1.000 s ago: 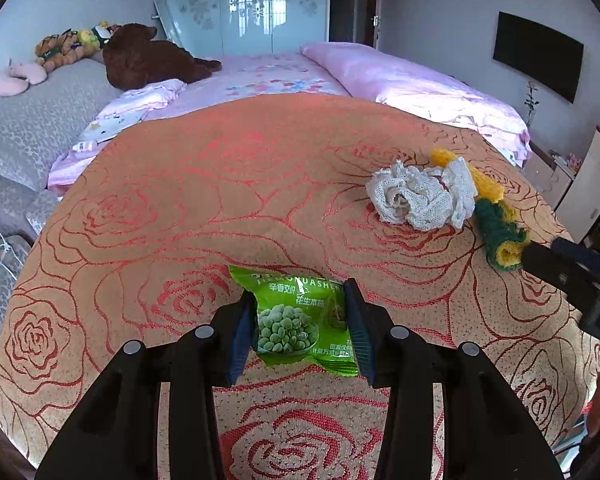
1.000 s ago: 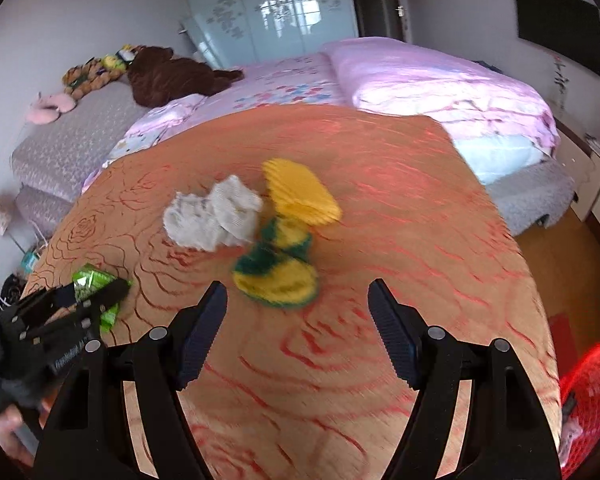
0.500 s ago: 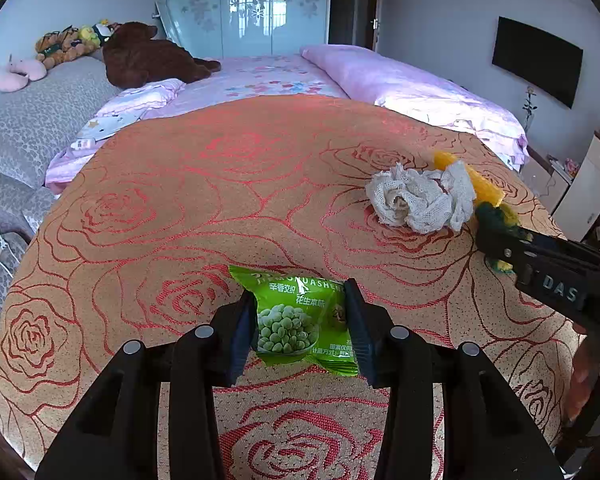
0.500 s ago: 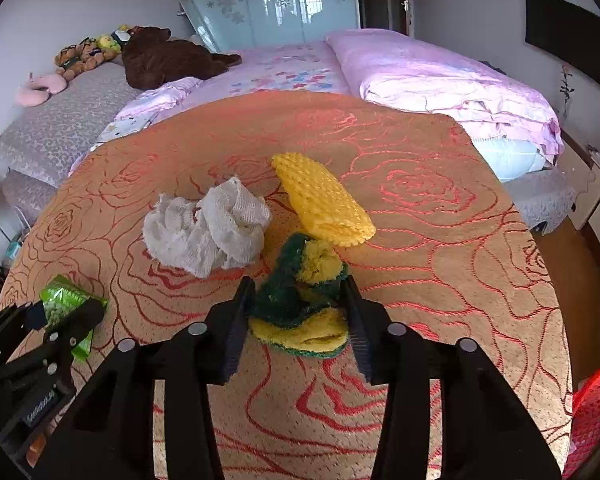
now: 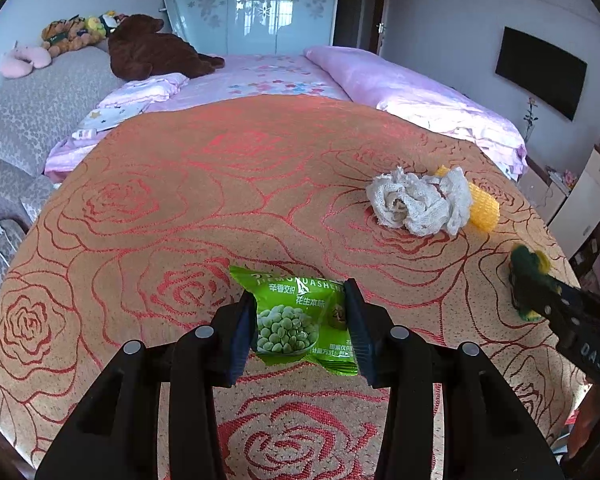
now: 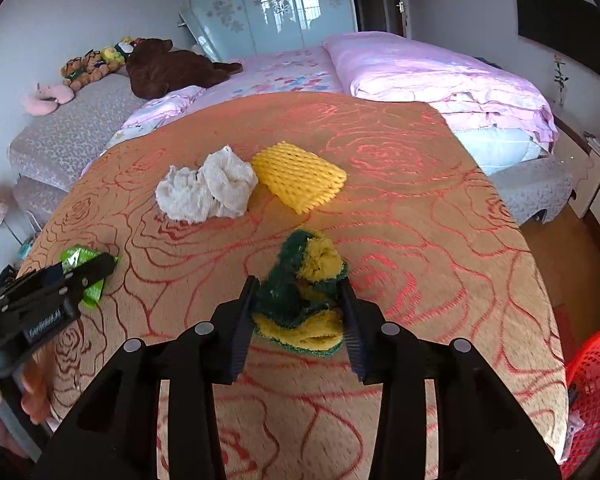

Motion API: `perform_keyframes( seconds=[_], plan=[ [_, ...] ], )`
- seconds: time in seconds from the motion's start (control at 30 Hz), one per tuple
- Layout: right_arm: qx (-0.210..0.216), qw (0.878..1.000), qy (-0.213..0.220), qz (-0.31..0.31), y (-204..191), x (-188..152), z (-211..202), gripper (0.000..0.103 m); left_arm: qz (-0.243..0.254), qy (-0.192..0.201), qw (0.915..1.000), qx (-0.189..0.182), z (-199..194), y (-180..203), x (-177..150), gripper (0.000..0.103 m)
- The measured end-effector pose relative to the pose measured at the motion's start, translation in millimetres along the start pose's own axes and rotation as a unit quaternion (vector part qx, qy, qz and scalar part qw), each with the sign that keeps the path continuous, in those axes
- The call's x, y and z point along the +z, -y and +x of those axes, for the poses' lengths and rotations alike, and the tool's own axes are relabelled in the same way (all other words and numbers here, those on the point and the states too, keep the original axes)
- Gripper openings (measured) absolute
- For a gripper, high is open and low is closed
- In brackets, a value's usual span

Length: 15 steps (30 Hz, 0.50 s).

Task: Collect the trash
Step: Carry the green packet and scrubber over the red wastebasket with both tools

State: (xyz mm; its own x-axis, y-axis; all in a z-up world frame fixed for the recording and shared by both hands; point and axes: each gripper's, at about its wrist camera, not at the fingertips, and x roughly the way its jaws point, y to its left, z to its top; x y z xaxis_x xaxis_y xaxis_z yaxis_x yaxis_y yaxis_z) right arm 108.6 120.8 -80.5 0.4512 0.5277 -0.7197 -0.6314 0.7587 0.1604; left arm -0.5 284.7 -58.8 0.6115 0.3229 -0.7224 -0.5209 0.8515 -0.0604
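Note:
My left gripper is shut on a green snack packet, holding it just over the rose-patterned tablecloth. The jaws of my right gripper are closing, and their pads press on a green and yellow cloth, bunched up between them. From the left wrist view that cloth shows at the far right in the right gripper's tips. A crumpled white rag and a yellow foam net lie side by side on the table beyond.
A red plastic basket stands on the floor past the table's right edge. Behind the table is a bed with pink covers and plush toys. A person's hand holds the left gripper's handle.
The right gripper moved forward around the green and yellow cloth and closed on it, bunching it up. The left gripper stayed put with the snack packet.

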Motion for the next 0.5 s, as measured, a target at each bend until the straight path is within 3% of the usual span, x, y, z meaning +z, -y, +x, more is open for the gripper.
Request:
perform_keyframes(
  seconds=[0.5],
  plan=[
    [-0.023, 0.999, 0.044, -0.013, 3, -1, -44, 0.038, 0.023, 0.025, 0.9993, -0.017, -24, 24, 6, 0.041]
  ],
)
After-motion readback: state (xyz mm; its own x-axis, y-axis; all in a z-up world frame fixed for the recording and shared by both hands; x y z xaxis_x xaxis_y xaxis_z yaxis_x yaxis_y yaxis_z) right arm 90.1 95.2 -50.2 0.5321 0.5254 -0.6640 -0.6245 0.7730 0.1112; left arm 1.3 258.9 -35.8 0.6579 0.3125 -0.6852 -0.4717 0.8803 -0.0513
